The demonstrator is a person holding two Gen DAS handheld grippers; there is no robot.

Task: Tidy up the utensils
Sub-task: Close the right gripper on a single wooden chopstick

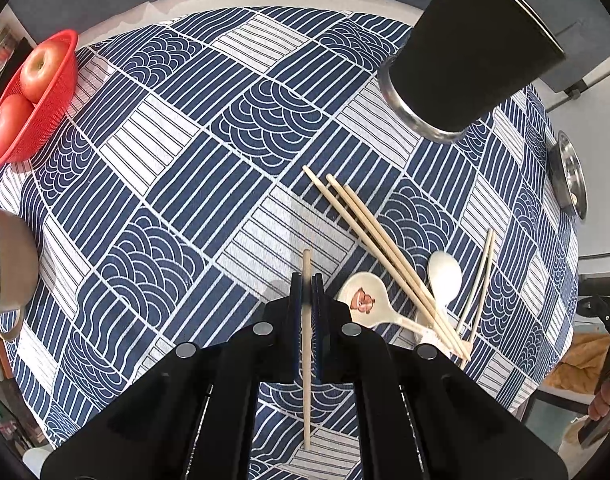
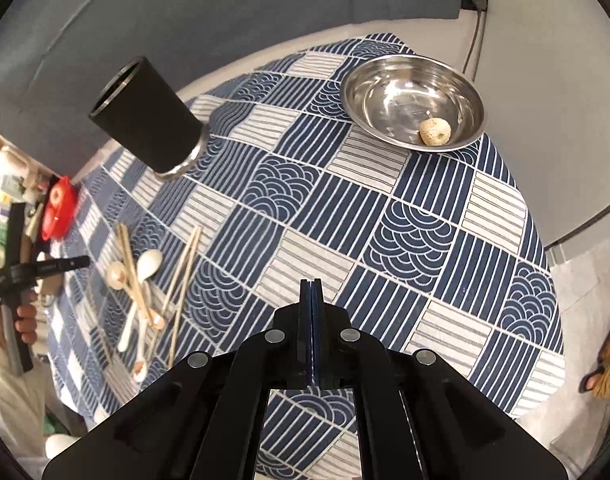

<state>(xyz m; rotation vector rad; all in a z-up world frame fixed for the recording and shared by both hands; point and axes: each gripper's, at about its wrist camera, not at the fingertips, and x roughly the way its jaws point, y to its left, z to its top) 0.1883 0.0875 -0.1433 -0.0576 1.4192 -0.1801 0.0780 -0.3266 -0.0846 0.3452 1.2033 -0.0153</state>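
Pinching one chopstick (image 1: 306, 320) lengthwise, your left gripper (image 1: 307, 280) is holding it above the tablecloth (image 1: 177, 184); your right gripper (image 2: 312, 285) is sitting clenched, empty; that thin stick could be pivoting or slipping before reaching the black cup (image 1: 465, 60), standing beyond the remaining chopsticks (image 1: 385, 248) and spoons (image 1: 445, 276).

Navy-and-white patterned tablecloth (image 1: 209, 184); black cup (image 1: 469, 52); red basket (image 1: 33, 96); pale wooden chopsticks (image 1: 385, 256); silver bowl (image 2: 413, 100).
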